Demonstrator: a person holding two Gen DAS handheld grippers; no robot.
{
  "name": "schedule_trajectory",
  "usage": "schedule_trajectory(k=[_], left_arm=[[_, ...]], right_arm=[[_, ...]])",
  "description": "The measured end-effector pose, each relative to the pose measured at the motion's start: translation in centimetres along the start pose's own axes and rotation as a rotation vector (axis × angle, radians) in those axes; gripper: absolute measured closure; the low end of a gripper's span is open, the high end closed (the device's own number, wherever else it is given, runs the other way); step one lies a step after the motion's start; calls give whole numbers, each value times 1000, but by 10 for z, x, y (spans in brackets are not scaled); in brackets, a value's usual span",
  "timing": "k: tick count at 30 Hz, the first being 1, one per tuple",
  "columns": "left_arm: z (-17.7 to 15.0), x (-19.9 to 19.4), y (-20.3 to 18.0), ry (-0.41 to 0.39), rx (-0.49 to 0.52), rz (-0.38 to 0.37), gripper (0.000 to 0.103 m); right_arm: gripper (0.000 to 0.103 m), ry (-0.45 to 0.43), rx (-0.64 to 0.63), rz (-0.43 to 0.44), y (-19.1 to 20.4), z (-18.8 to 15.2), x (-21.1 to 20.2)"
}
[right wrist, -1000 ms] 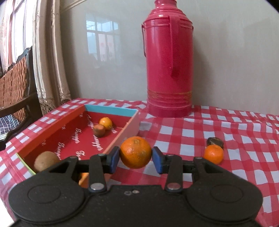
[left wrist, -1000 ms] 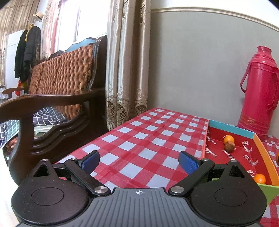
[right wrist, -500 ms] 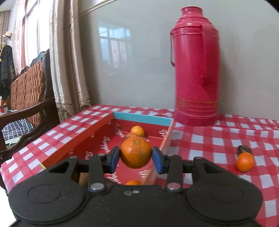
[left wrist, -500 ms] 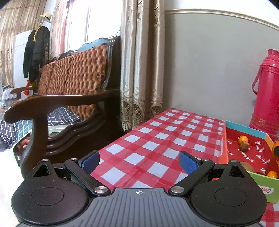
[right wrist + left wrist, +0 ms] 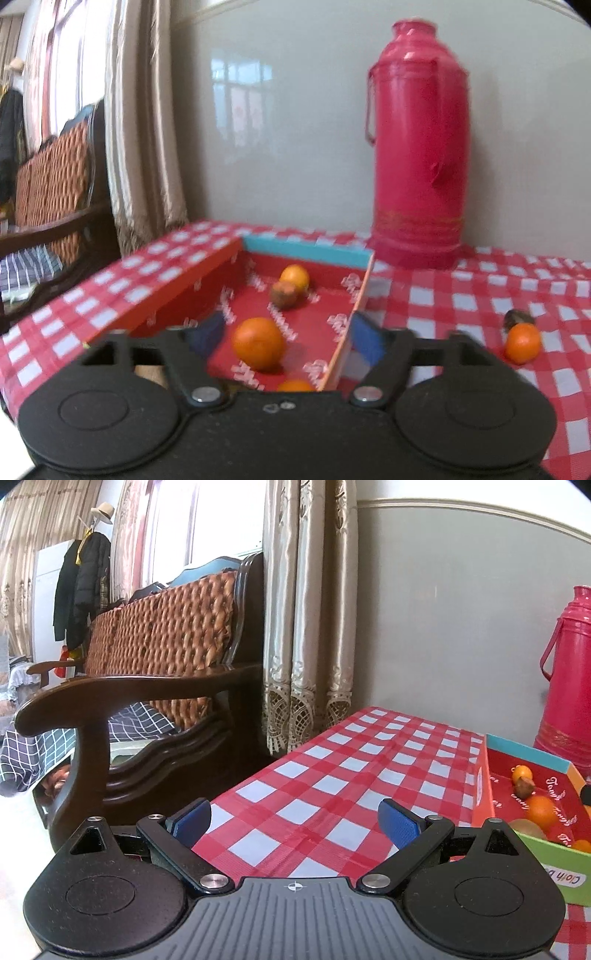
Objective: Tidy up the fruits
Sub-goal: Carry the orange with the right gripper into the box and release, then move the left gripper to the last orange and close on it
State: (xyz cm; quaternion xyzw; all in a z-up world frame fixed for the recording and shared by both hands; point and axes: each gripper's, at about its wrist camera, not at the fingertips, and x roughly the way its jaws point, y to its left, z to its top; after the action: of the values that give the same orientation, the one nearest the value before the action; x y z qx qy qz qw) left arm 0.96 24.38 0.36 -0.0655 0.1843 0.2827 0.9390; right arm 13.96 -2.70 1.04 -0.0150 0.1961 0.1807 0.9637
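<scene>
Red-and-white checked cloth covers the counter (image 5: 480, 295), and on it sits a shallow cardboard box (image 5: 306, 251) with a red printed floor, an orange left wall and a teal far wall. The right gripper (image 5: 286, 334) hangs over the near end of this box; its jaws have just been opening, and they now stand wide apart with the blue pads clear of everything. The large orange (image 5: 258, 343) lies in the box between and beyond the pads, touching neither. Farther in, a small orange (image 5: 294, 277) rests against a brown fruit (image 5: 283, 294), and the top of another orange (image 5: 295, 386) peeks out at the near edge. Outside the box, to the right on the cloth, a lone orange (image 5: 522, 341) lies just in front of a dark fruit (image 5: 517, 317). A tall red thermos (image 5: 419, 147) stands upright behind the box by the wall.

The left gripper (image 5: 295, 818) is released too, its pads spread over bare cloth to the left of the box, holding nothing. A wooden bench (image 5: 147, 686) with a woven back stands beyond the counter's left edge, beside a beige curtain (image 5: 306, 609).
</scene>
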Motion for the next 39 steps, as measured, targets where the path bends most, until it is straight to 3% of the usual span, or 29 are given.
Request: schedule_trajectory(k=[10,27,39], left_arm=[[3,-10,-47,-17,32,-91,7],[-3,-45,-154,-29,112,-284,2],[-9,-57,-191,-26,155,-323,2]], right_arm=[[6,-39,53,-86,-50,2,-28],[6,-31,122,-274,-148,-13,-84],[6,-30,156,-341,-190,-26,-108]])
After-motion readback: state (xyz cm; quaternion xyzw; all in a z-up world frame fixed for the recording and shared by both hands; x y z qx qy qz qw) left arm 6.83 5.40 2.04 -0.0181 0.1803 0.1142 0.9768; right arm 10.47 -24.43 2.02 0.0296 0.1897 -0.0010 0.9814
